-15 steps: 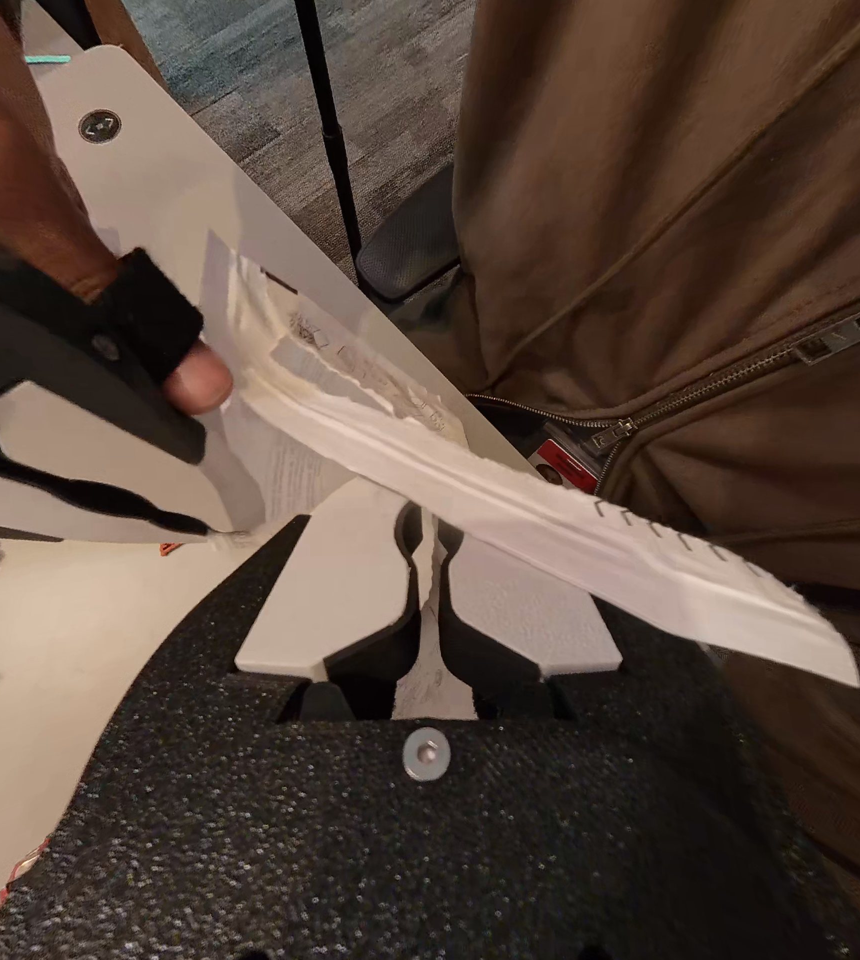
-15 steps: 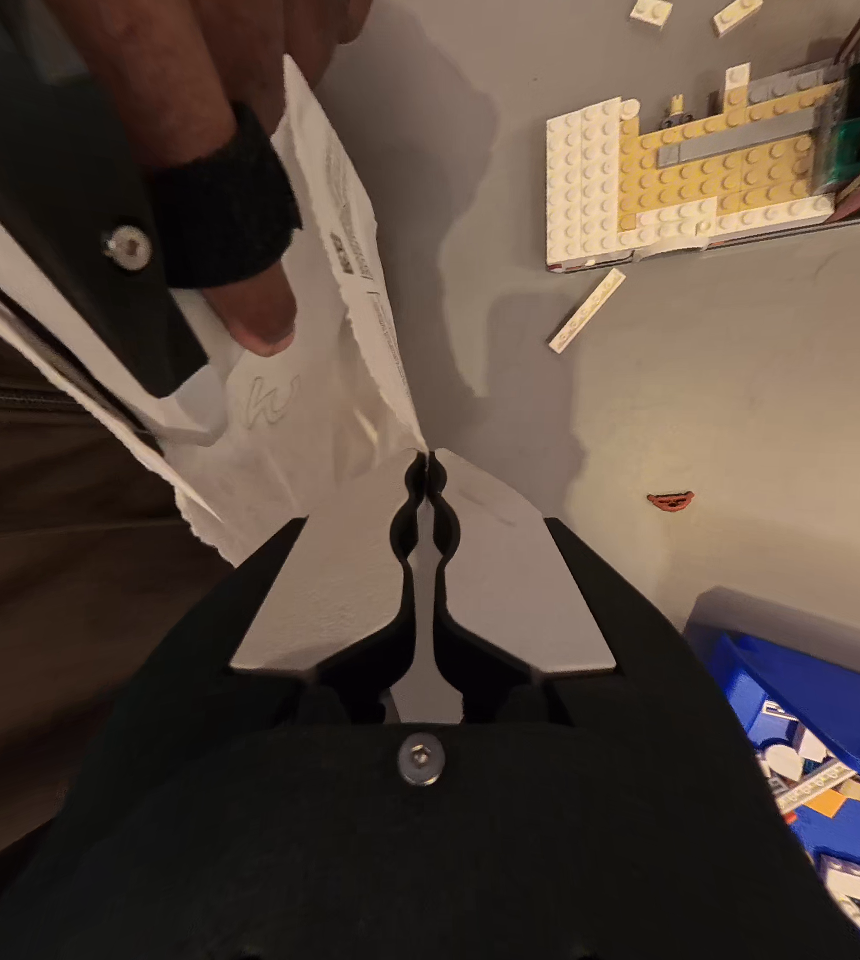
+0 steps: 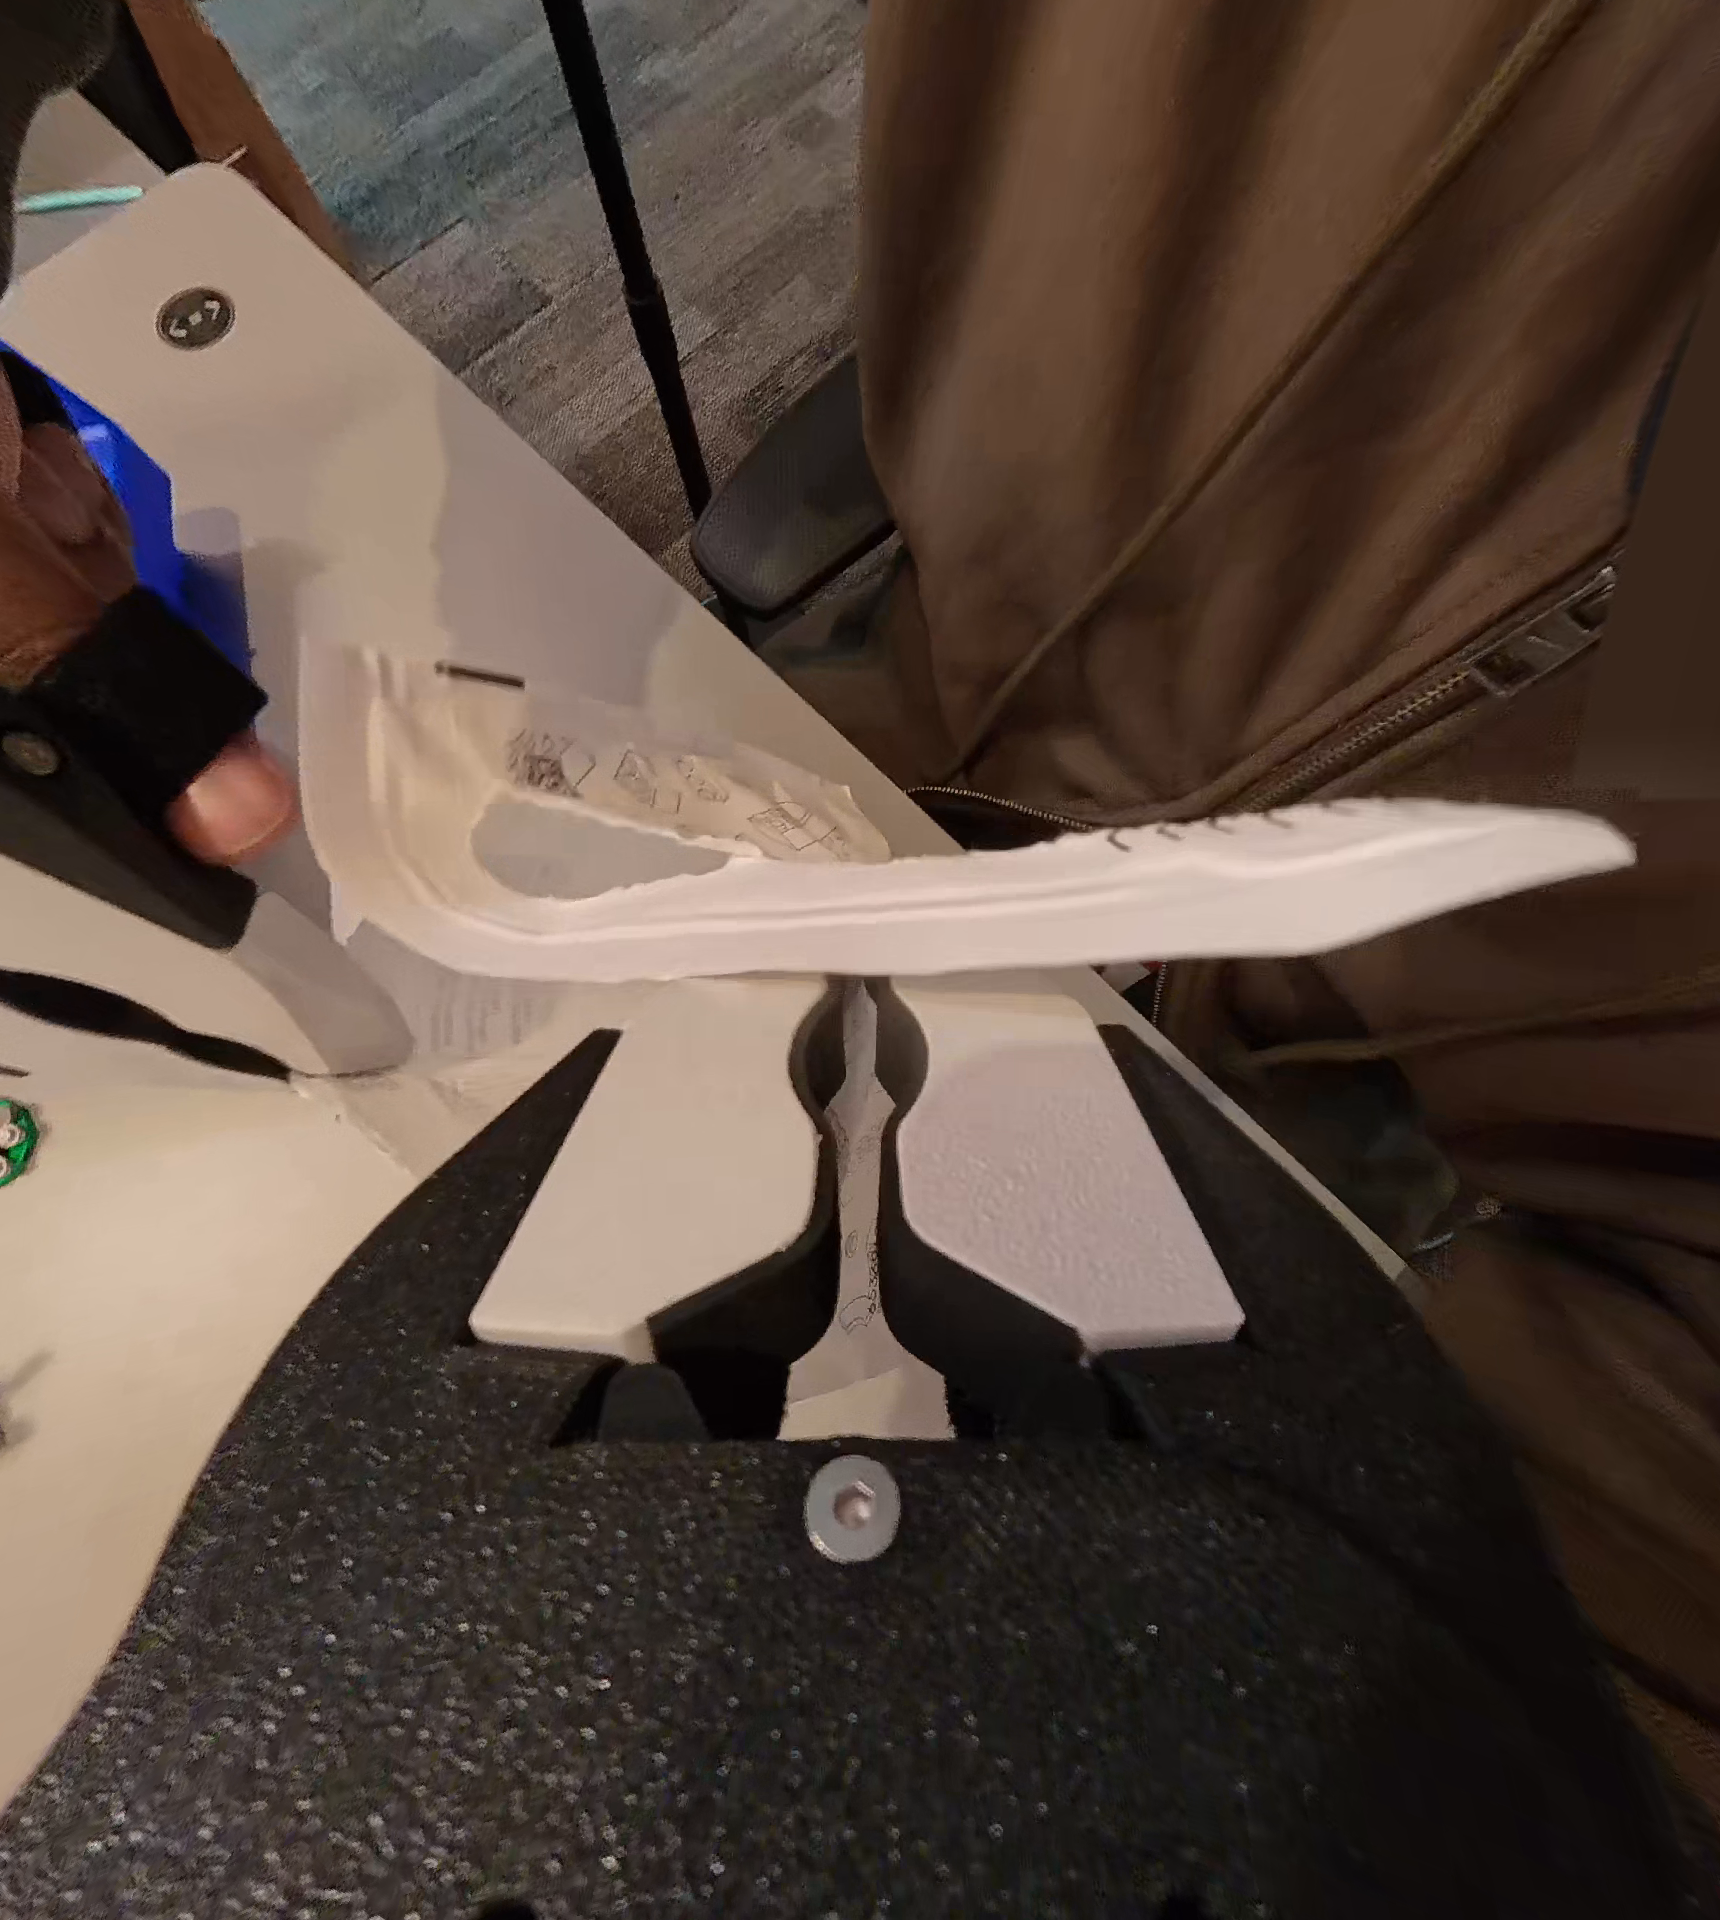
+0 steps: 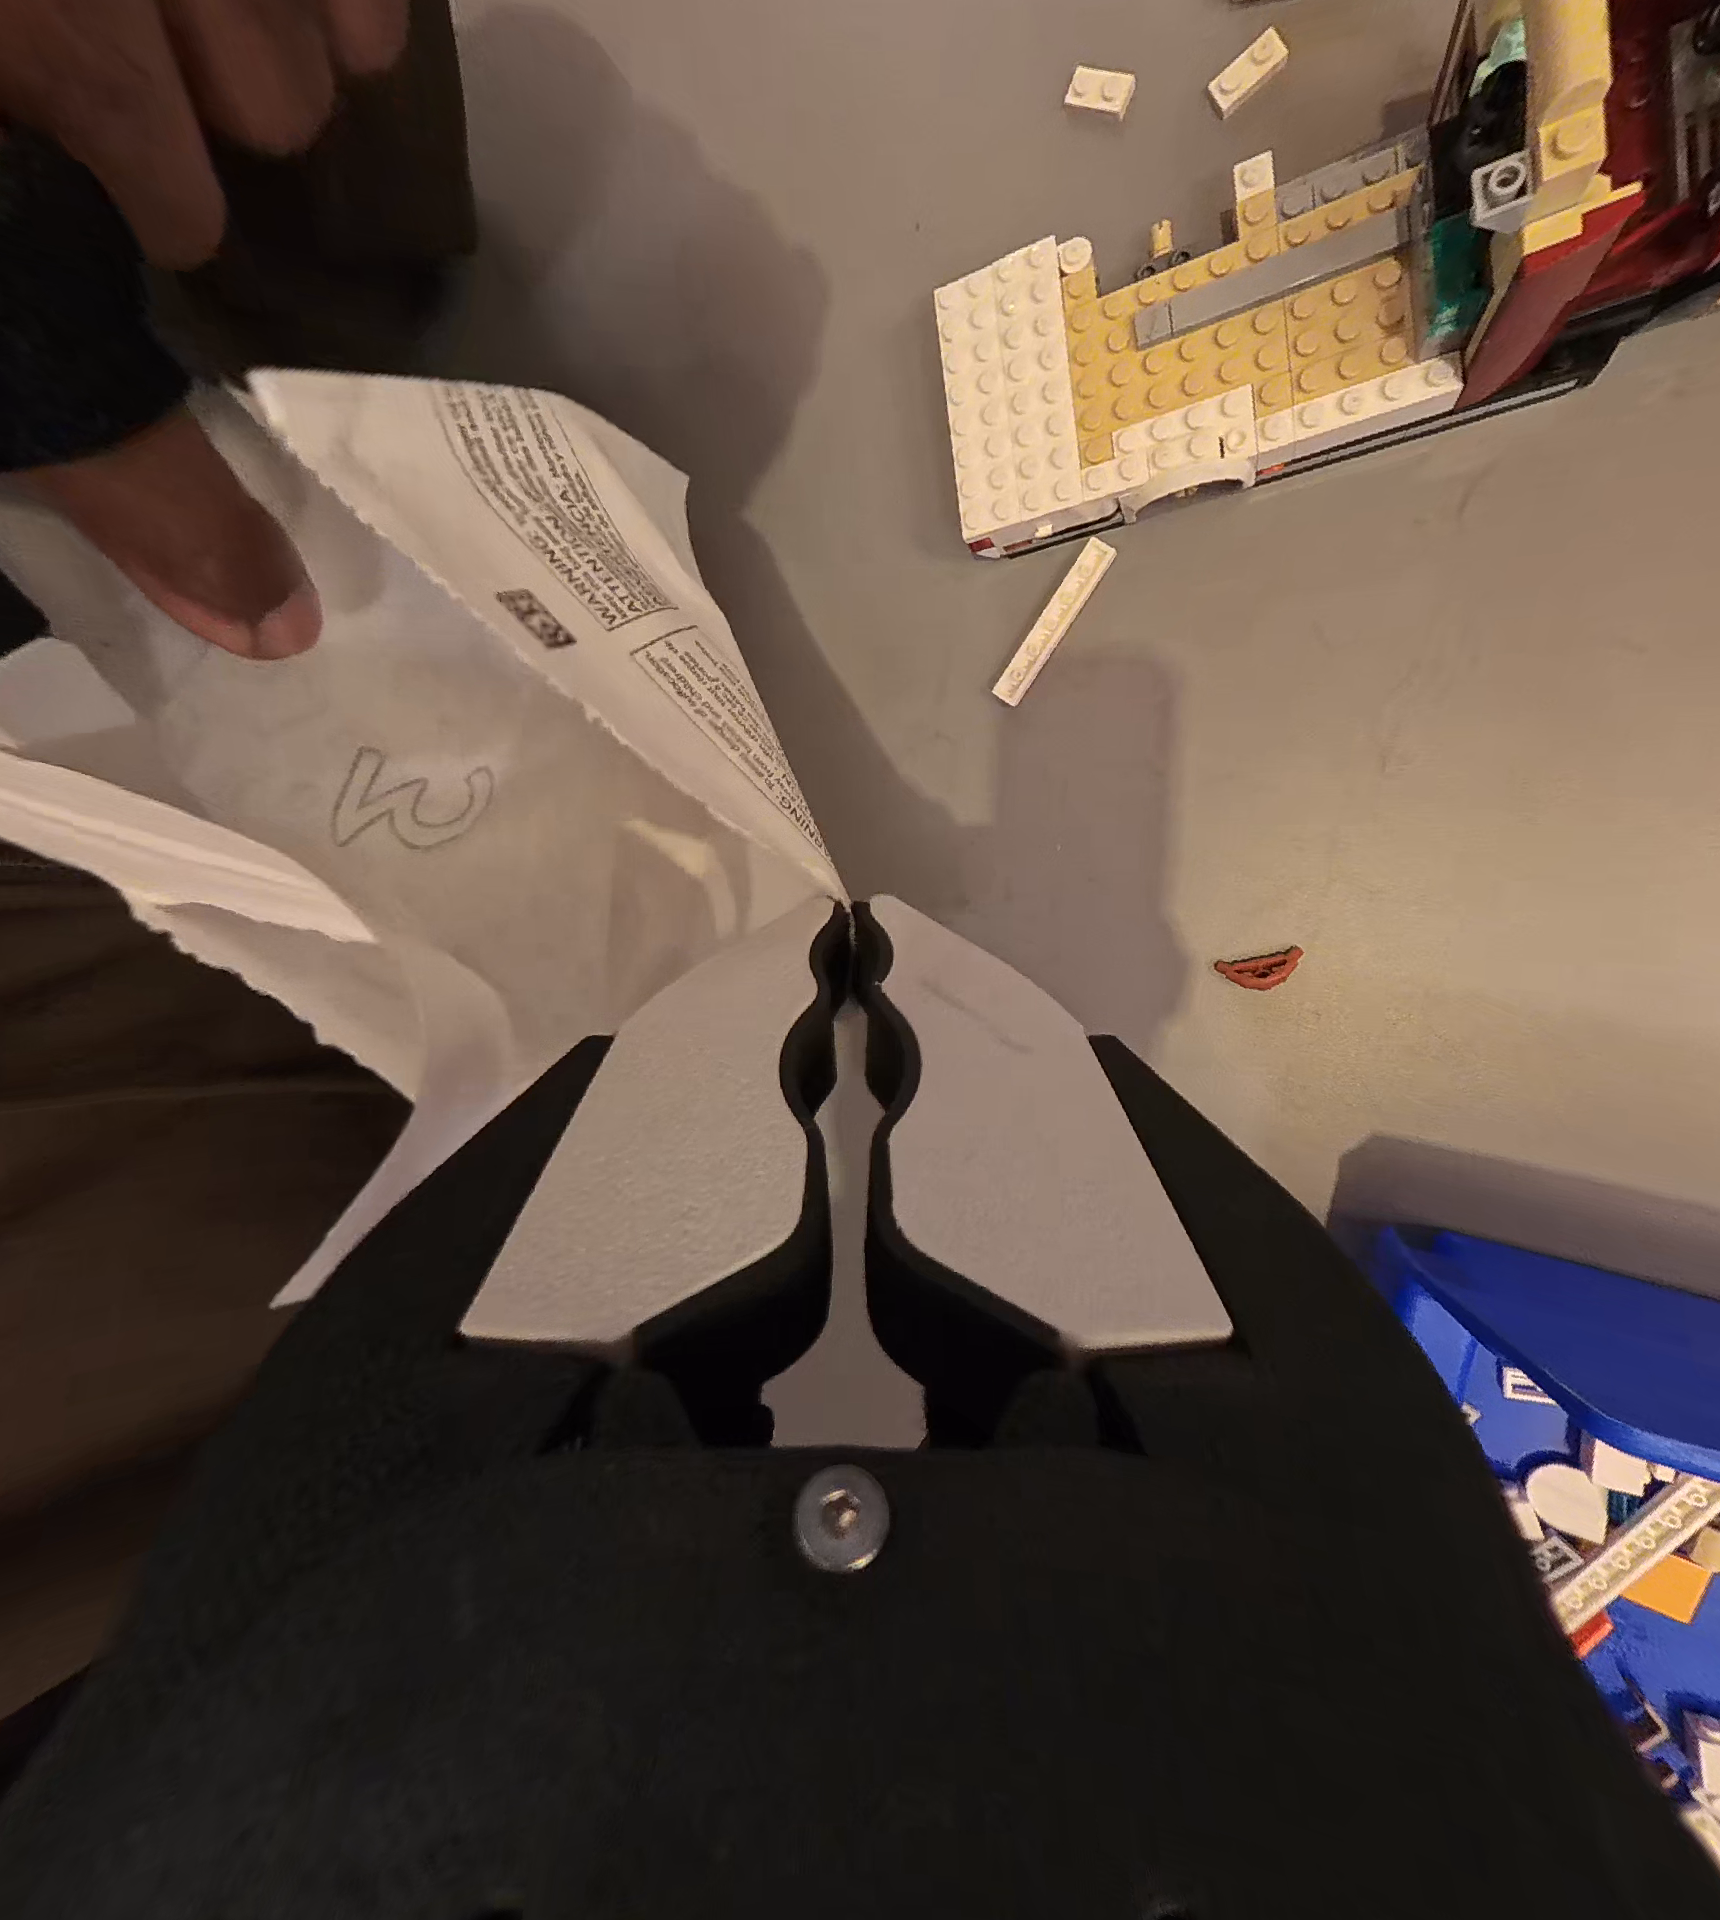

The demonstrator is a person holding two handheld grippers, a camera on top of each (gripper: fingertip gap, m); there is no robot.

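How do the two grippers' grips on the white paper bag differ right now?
The left gripper clamps the paper bag partway along its edge, paper running down between its fingers; the right gripper pinches only a corner at its very fingertips. The left hangs over the table edge, the right over the tabletop near the brick plate. Both are shut on the same bag.

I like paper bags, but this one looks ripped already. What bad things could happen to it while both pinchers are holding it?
The white paper bag already has a torn, jagged edge, so it might rip further between the left gripper and the right gripper. The right one pinches only a thin corner, which could slip out. Anything inside might spill onto the table; I cannot see inside.
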